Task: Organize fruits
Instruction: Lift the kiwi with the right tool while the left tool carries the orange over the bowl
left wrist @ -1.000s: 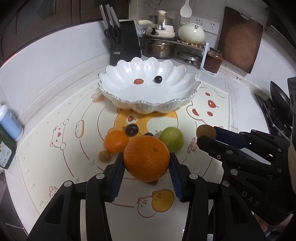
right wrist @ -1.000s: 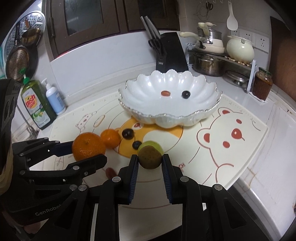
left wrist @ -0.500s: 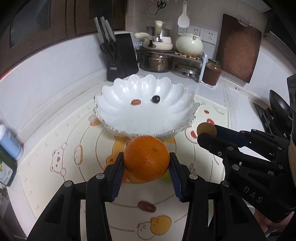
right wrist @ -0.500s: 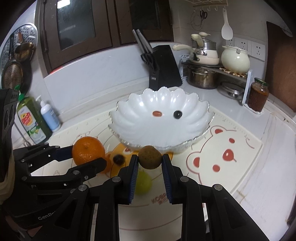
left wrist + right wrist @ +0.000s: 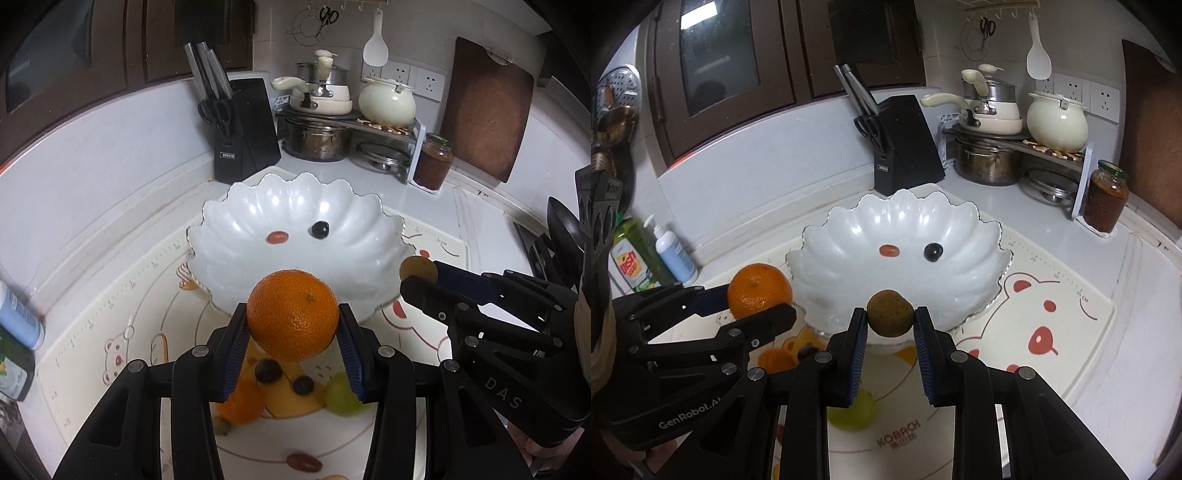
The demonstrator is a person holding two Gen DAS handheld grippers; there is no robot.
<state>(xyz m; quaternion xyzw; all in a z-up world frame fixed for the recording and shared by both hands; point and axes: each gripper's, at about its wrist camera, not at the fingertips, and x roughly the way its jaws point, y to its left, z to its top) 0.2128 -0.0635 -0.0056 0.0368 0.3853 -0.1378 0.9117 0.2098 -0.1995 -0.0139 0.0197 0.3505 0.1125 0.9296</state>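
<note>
Left wrist view: the left gripper (image 5: 293,334) has its fingers clamped on the orange (image 5: 293,314), held above the near rim of the white bowl (image 5: 236,254).
Right wrist view: the right gripper (image 5: 890,325) pinches a small brown fruit (image 5: 890,313) at the bowl's near edge; a green fruit (image 5: 854,413) lies on the mat (image 5: 1071,332) below.

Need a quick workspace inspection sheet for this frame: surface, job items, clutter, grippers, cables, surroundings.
Surface: white counter under a bear-print mat.
Job's things: scalloped white bowl holds a red date and a dark grape. On the mat: small orange, green fruit, two dark grapes, another date.
Clutter: knife block, pots, sauce jar, soap bottles.
Grippers: left gripper shut on large orange; right gripper shut on brown fruit; both short of the bowl.
Cables: nothing seen.
Surroundings: dark cabinets, wall sockets, cutting board.
</note>
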